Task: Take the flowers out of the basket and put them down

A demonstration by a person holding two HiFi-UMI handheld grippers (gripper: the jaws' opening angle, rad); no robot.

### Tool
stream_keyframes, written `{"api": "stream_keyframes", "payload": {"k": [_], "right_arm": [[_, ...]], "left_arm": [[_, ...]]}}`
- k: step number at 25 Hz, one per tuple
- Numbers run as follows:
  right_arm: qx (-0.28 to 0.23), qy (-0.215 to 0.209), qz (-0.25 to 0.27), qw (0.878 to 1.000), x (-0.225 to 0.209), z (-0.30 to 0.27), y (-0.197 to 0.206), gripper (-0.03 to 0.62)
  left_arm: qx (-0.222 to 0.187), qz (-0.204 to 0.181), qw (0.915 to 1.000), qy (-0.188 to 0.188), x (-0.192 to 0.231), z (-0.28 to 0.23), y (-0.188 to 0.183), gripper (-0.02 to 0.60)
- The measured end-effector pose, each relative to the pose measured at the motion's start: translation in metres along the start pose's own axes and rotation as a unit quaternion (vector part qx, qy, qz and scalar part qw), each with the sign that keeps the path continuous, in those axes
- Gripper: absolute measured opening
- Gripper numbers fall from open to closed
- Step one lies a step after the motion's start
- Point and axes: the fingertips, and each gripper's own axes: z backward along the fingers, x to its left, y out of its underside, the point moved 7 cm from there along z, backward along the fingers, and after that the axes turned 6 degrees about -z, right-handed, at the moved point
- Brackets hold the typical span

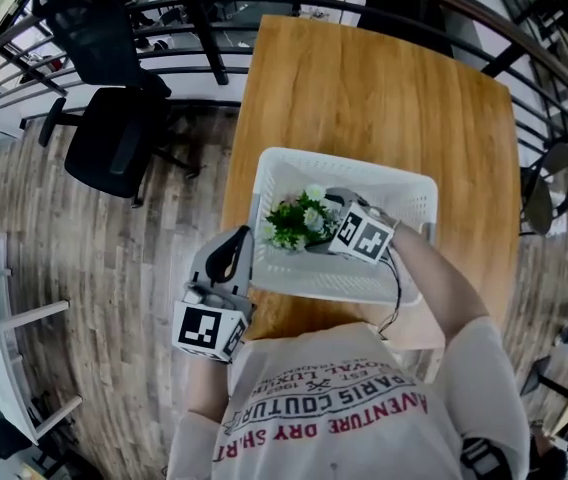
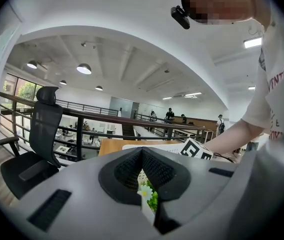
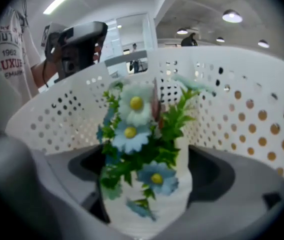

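While left hand-held gripper (image 1: 234, 244) pinches the basket (image 1: 404, 184) steady, right hand-held gripper (image 1: 331, 228) straddles the flowers (image 3: 132, 130), spread to grasp.

Down below, a pale grey-brown wood-plank floor (image 1: 94, 268) and a long light-oak table (image 1: 364, 88). A black mesh-backed office chair (image 1: 114, 138) sits beside a black metal railing (image 1: 164, 43). Overhead there's a white vaulted ceiling (image 2: 132, 39), and round dome lamps (image 2: 83, 69) glowing.

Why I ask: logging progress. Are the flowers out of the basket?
No, in the head view the flowers stand inside the white basket on the table.
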Motion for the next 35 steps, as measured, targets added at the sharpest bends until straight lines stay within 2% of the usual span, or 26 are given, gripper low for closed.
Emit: {"api": "stream_keyframes", "payload": {"k": [7,15,21,29,35], "right_arm": [[0.031,-0.004,0.012,0.999,-0.009,-0.034,0.005,0.488],[0.015,0.002,-0.002,1.000,-0.020,-0.058,-0.006,0.486],[0.028,0.045,0.040,0.998,-0.028,-0.073,-0.014,0.486],[0.030,0.056,0.032,0.997,-0.027,-0.077,-0.019,0.485],[0.036,0.063,0.005,0.997,-0.027,-0.067,-0.020,0.483]], "left_arm": [[0.000,0.005,1.0000,0.004,0.013,-0.009,0.002,0.015],[0.004,0.033,0.9994,0.004,0.021,-0.015,0.013,0.015],[0.011,0.048,0.9988,0.006,0.027,-0.017,0.020,0.015],[0.016,0.065,0.9978,0.008,0.036,-0.015,0.028,0.015],[0.016,0.056,0.9982,0.017,0.036,-0.009,0.023,0.015]]}}
